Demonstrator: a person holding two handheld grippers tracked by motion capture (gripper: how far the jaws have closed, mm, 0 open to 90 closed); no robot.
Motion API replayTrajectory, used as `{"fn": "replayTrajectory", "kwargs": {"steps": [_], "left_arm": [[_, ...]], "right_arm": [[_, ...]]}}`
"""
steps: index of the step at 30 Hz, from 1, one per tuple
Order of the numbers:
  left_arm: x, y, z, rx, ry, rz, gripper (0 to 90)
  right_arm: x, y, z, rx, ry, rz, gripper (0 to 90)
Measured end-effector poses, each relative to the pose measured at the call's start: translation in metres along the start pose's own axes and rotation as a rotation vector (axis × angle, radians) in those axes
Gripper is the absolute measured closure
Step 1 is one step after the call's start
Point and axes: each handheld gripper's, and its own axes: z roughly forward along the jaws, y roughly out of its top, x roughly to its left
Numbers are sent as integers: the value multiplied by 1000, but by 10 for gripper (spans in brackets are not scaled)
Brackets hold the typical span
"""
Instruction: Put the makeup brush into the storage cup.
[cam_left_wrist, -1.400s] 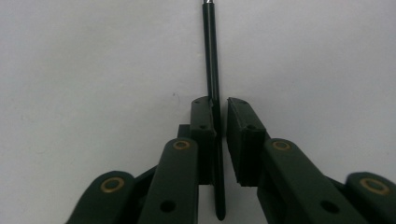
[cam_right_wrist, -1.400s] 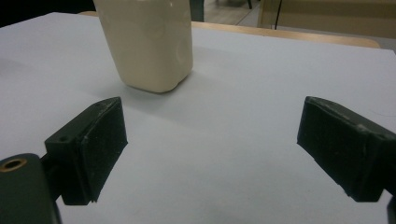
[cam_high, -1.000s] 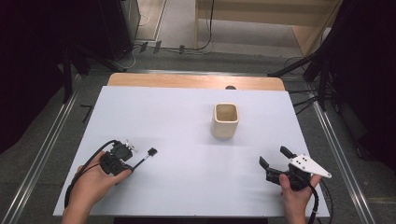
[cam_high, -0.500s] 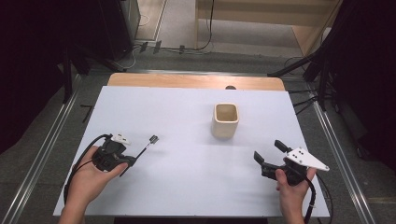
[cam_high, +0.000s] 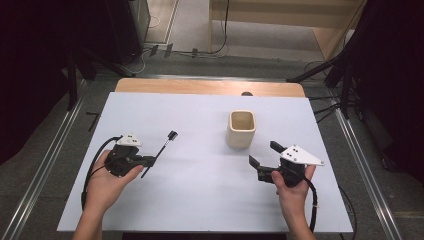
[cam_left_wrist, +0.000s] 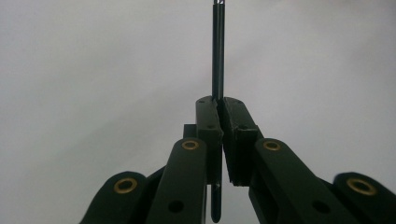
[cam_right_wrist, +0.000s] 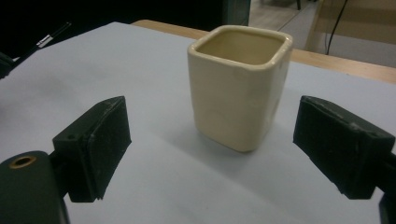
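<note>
A: Your left gripper (cam_high: 150, 161) has its jaws clamped tight on the thin black tool (cam_high: 164, 144). You grip it at the near end so the shaft sticks out far-right, head free above the table (cam_high: 150, 210).

B: Right side?

A: Your right gripper (cam_high: 264, 161) is spread wide, nothing between the pads (cam_right_wrist: 100, 142). It faces the cream cup (cam_high: 242, 128), which stands upright right of centre, just beyond the jaws, not touched.

B: Why open?

A: My guess: you bracket the cup to steady it while the tool goes in.
</note>
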Motion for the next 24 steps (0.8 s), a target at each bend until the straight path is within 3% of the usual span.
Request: {"fn": "replayTrajectory", "kwargs": {"steps": [6, 11, 19, 22, 24], "left_arm": [[-7, 10, 7, -62, -8, -3, 869], [-9, 15, 12, -122, -31, -11, 869], [-9, 11, 22, -217, -48, -38, 869], [-16, 14, 24, -264, -64, -24, 869], [-20, 14, 28, -288, -97, -28, 869]], "right_arm": [[13, 13, 13, 3, 35, -22, 118], [21, 18, 21, 5, 48, 0, 127], [30, 26, 31, 10, 70, -5, 132], [37, 29, 35, 5, 88, -6, 133], [40, 29, 36, 0, 99, 2, 134]]}}
